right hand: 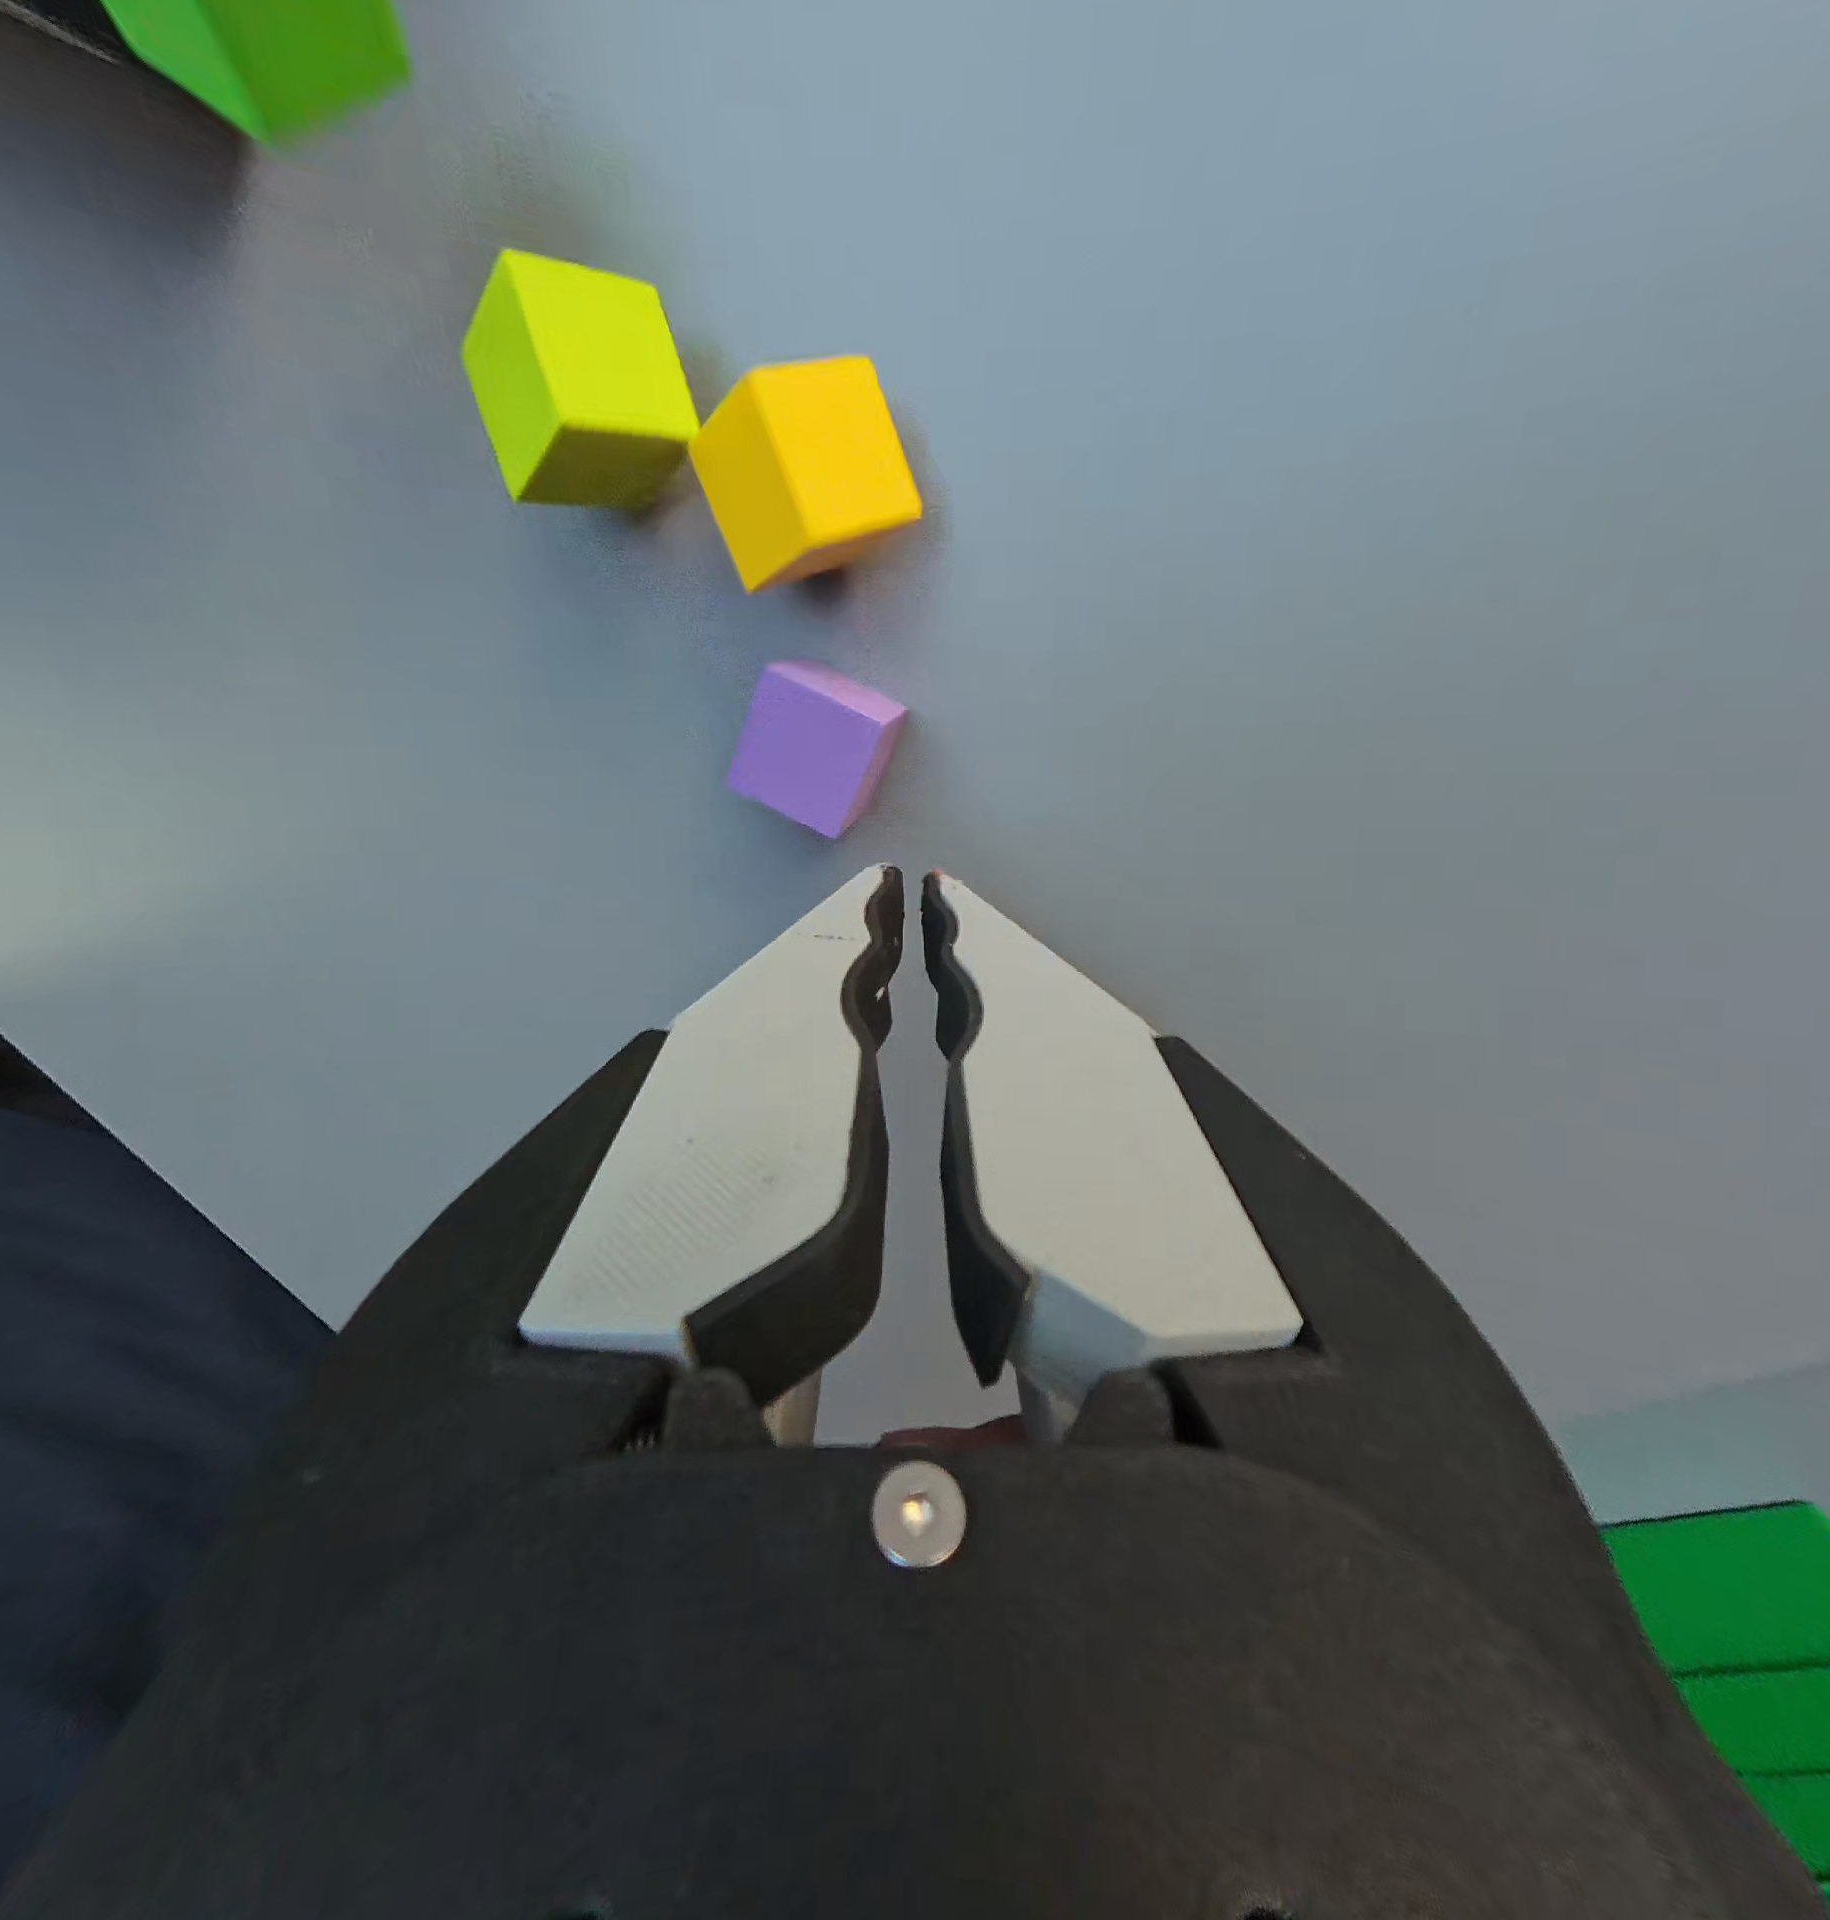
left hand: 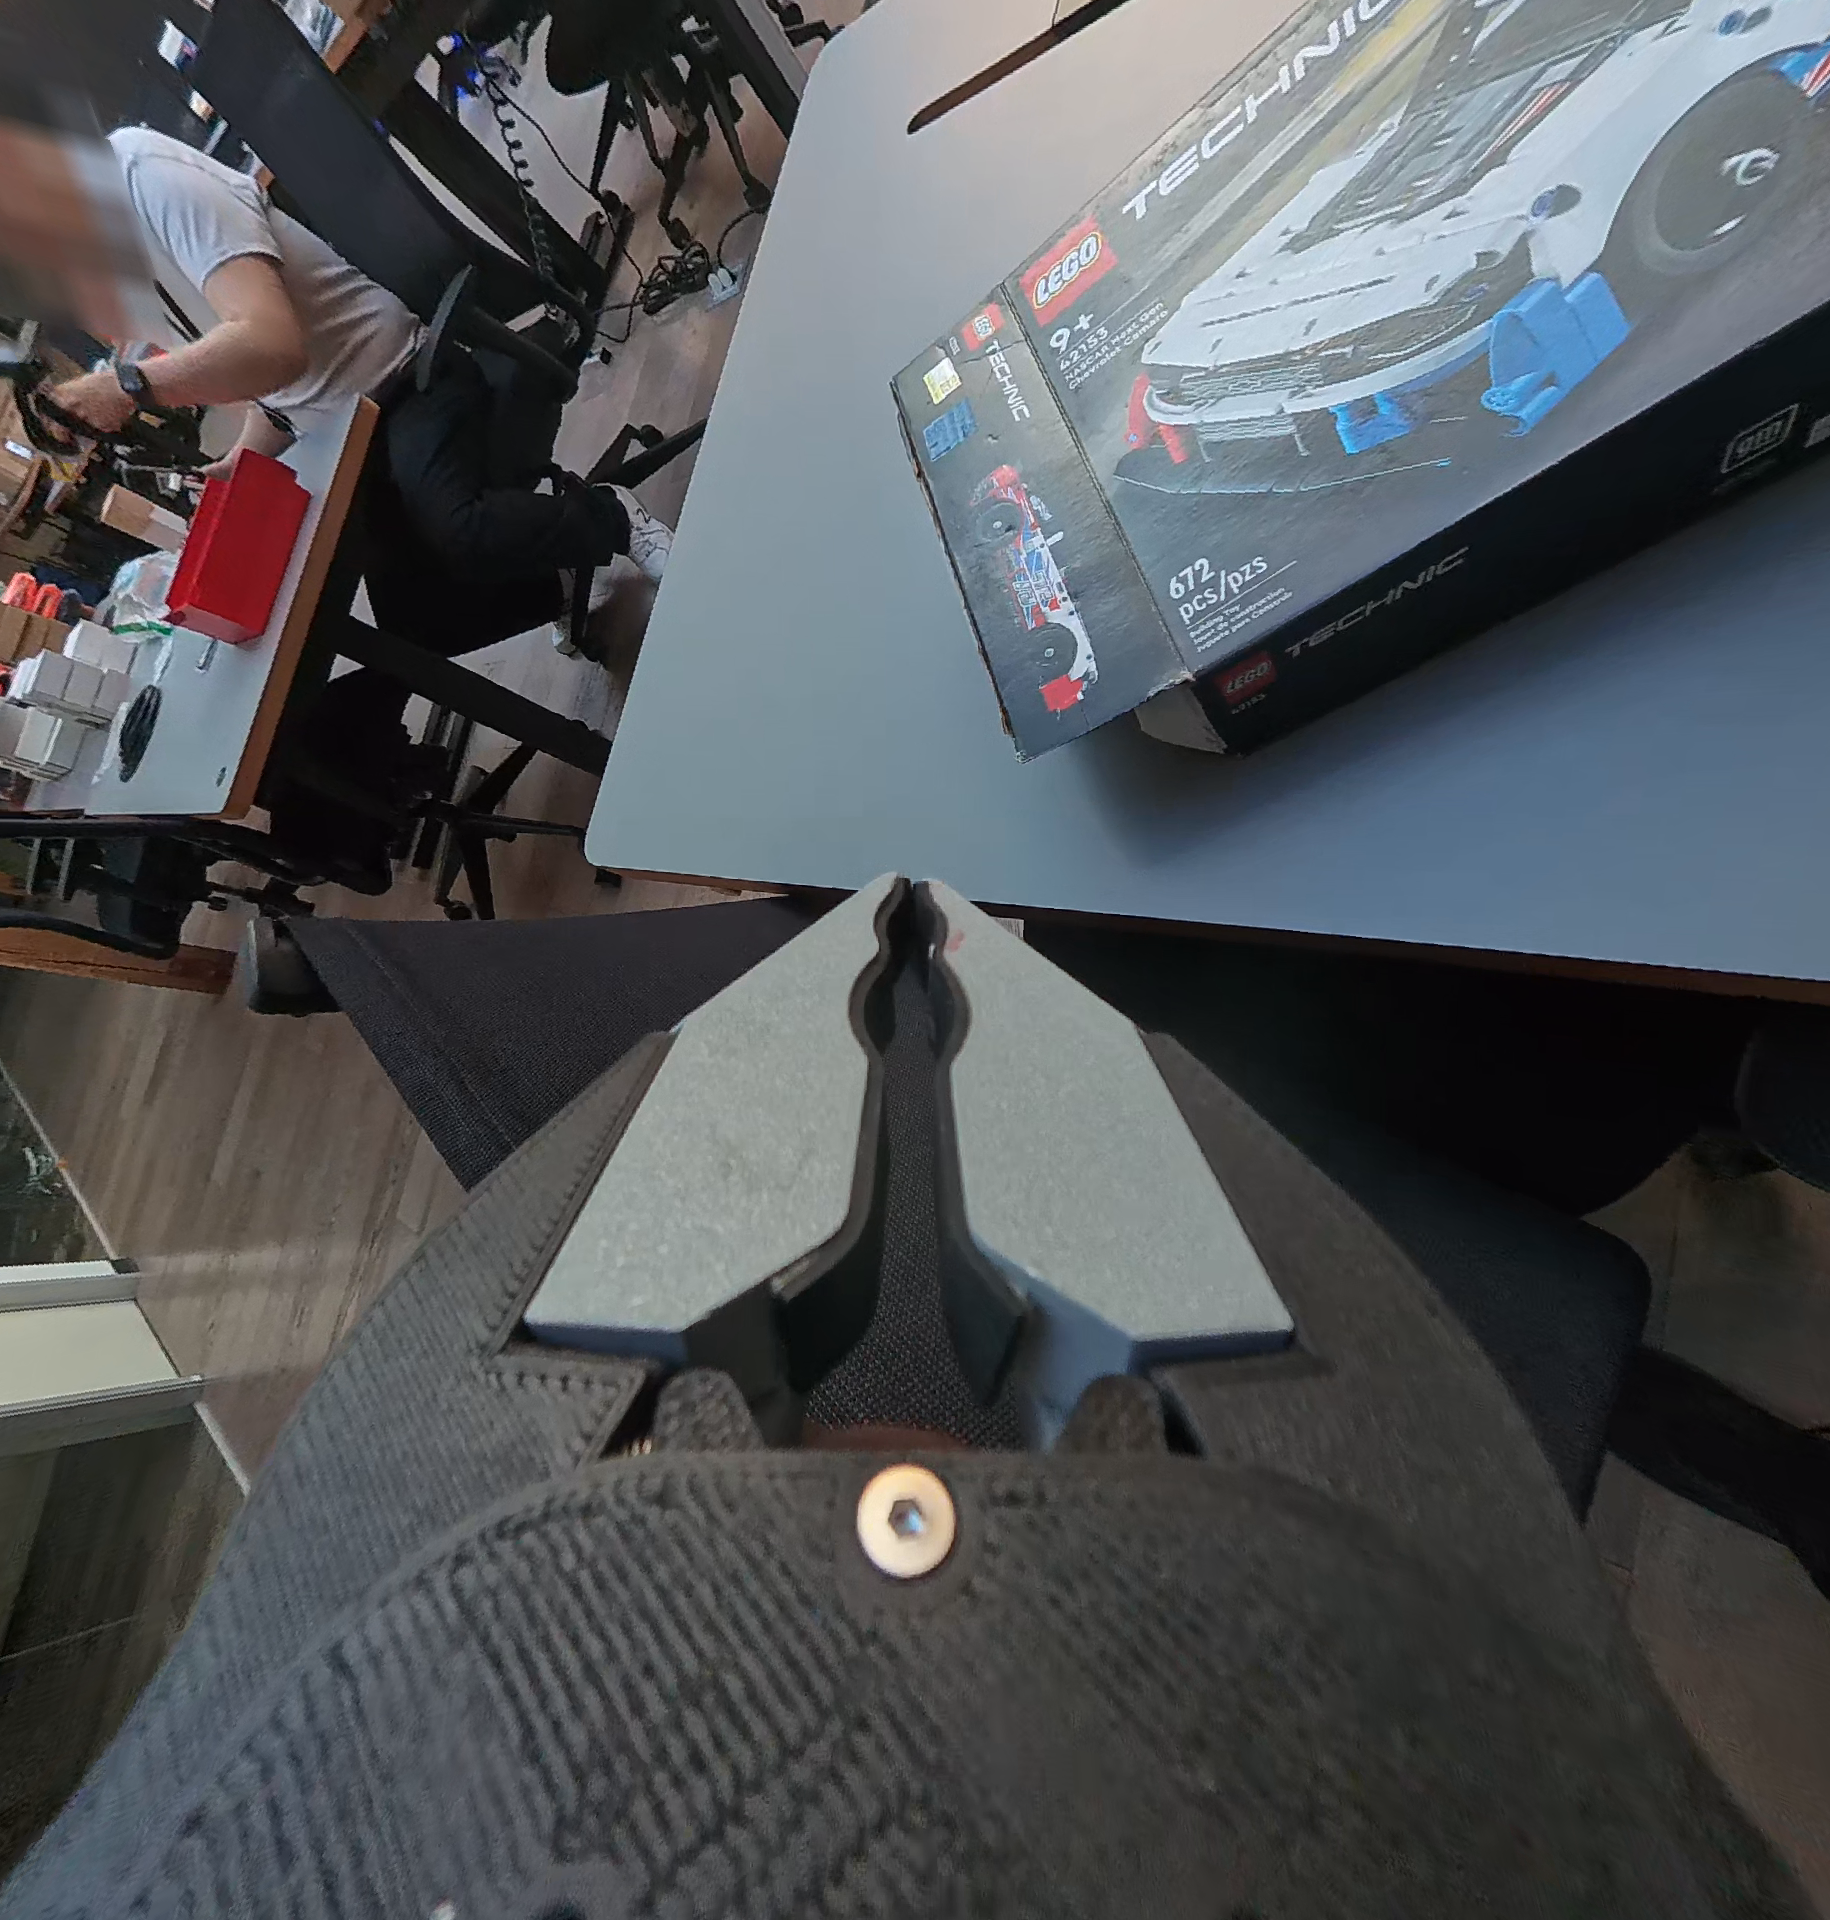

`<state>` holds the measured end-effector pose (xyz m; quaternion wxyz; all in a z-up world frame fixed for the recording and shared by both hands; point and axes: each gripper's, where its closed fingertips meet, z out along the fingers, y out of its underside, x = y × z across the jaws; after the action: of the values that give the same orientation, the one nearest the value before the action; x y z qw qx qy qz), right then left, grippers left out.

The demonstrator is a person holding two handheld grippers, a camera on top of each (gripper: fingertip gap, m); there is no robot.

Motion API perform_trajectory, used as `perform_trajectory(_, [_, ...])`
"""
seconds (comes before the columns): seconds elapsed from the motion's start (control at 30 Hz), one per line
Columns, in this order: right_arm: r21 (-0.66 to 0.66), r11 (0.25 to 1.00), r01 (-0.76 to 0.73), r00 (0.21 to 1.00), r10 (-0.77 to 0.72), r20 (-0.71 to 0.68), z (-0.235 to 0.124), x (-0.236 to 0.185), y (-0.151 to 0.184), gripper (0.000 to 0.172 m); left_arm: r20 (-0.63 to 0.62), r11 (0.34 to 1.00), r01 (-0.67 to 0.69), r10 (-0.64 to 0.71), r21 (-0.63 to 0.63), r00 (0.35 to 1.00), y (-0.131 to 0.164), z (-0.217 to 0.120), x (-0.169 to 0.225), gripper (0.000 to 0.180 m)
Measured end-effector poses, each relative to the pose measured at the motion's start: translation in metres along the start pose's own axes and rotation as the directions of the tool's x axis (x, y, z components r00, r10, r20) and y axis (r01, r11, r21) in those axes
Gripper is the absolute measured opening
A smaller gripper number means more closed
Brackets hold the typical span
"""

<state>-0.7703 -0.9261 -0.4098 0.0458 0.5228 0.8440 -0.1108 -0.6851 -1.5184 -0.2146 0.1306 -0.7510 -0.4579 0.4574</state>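
My left gripper (left hand: 911, 888) is shut with nothing between its pads. It hangs off the near edge of a grey table (left hand: 838, 623), above a dark fabric seat (left hand: 537, 1008). A large printed toy-set box (left hand: 1410, 416) lies on the table ahead to the right. My right gripper (right hand: 912, 878) is shut but for a thin slit and holds nothing. It is just above the grey table (right hand: 1358, 520). A small purple cube (right hand: 815, 748) lies just ahead of its tips, slightly left, untouched. Farther on are an orange-yellow cube (right hand: 802, 468) and a lime cube (right hand: 573, 379), side by side.
A bright green block (right hand: 267, 52) sits at the far left and a dark green block (right hand: 1763, 1662) at the near right. In the left wrist view a person (left hand: 267, 281) sits at another desk with a red bin (left hand: 241, 545) and small boxes. It is some 35 cm from my right tips to the dark green block (right hand: 1763, 1662).
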Motion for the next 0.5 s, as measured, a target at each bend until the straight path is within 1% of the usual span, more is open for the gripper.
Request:
perform_trajectory(0.1, [0.024, 0.999, -0.041, 0.999, 0.041, 0.028, -0.007, 0.006, -0.003, 0.001, 0.002, 1.0, 0.01, -0.01, 0.004, 1.0, 0.0, -0.001, -0.001, 0.0])
perform_trajectory(0.3, [0.179, 0.97, -0.166, 0.979, 0.14, 0.148, -0.025, 0.007, -0.015, 0.003, 0.002, 1.0, 0.013, -0.013, 0.013, 1.0, -0.002, -0.001, -0.001, 0.0])
perform_trajectory(0.4, [0.288, 0.936, -0.201, 0.965, 0.138, 0.222, -0.034, -0.003, -0.025, 0.002, -0.004, 1.0, 0.005, -0.005, 0.021, 1.0, -0.003, -0.002, 0.0, 0.0])
perform_trajectory(0.5, [0.401, 0.891, -0.212, 0.95, 0.092, 0.299, -0.049, -0.023, -0.037, 0.001, -0.023, 1.0, -0.009, 0.01, 0.026, 1.0, -0.004, -0.002, 0.005, 0.0])
